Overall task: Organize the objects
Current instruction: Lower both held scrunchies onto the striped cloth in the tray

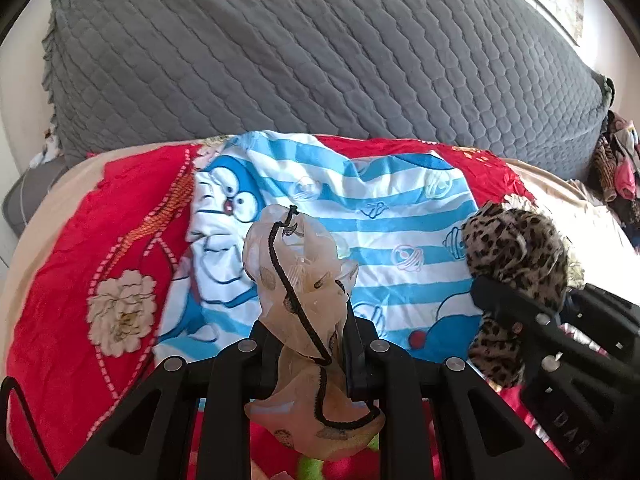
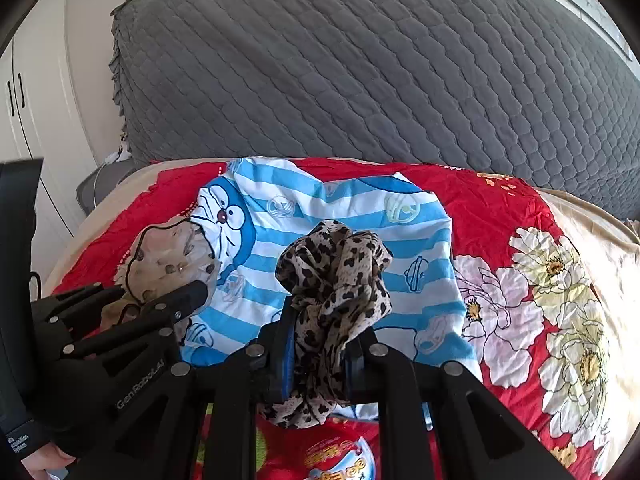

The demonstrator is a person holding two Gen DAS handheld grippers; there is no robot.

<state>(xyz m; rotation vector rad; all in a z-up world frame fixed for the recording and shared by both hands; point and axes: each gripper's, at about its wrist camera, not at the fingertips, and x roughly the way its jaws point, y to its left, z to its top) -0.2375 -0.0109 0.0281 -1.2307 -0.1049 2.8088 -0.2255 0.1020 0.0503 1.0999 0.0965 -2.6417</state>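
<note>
The left claw [image 1: 306,332] is clamped on a sheer beige pouch [image 1: 296,268]. The right claw [image 2: 320,344] is clamped on a leopard-print cloth [image 2: 334,280]. Both items hang above the striped cartoon cloth [image 1: 380,216] on the red floral bedspread [image 1: 80,240]. Bedspread beyond the cloth's edges lies open.

The left gripper [image 1: 308,344] has its jaws clamped on a sheer beige pouch [image 1: 298,276] with a black drawstring [image 1: 288,280]. Beyond the jaws lies a blue-striped cartoon cloth [image 1: 360,232] on a red floral bedspread [image 1: 132,240]. To their right, the right gripper [image 1: 516,308] pinches a leopard-print cloth [image 1: 516,248].
</note>
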